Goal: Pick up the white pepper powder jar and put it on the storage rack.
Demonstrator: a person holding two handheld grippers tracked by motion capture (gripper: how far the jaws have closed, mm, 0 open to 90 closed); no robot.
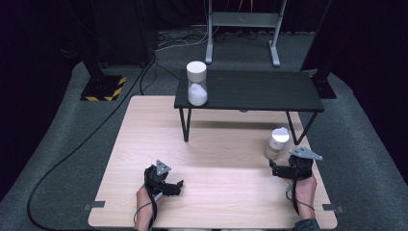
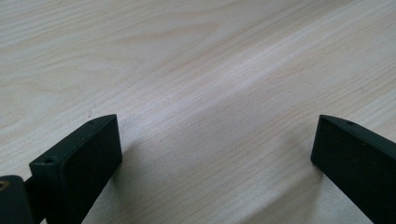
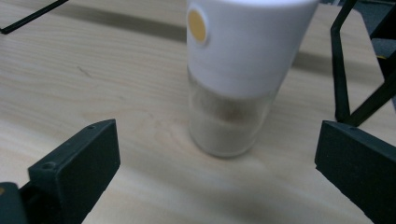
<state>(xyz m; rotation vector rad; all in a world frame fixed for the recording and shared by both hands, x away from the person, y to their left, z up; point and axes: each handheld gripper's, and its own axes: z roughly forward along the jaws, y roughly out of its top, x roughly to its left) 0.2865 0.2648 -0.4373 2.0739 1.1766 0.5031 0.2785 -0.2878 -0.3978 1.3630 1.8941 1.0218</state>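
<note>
Item: jar [image 3: 233,93], glass body with white cap, standing on the table [image 1: 216,159] ahead of your right gripper [image 3: 217,158], whose jaws stand wide apart, likely light, slippery and breakable, so take it low on the glass; left gripper [image 2: 212,154] also spread, idle.

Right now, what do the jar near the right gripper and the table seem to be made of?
The jar looks like clear glass: its pale contents show through. Its white lid seems matte plastic, with a small orange dot. The table looks like light wood or wood-look laminate, judging by its grain lines.
</note>
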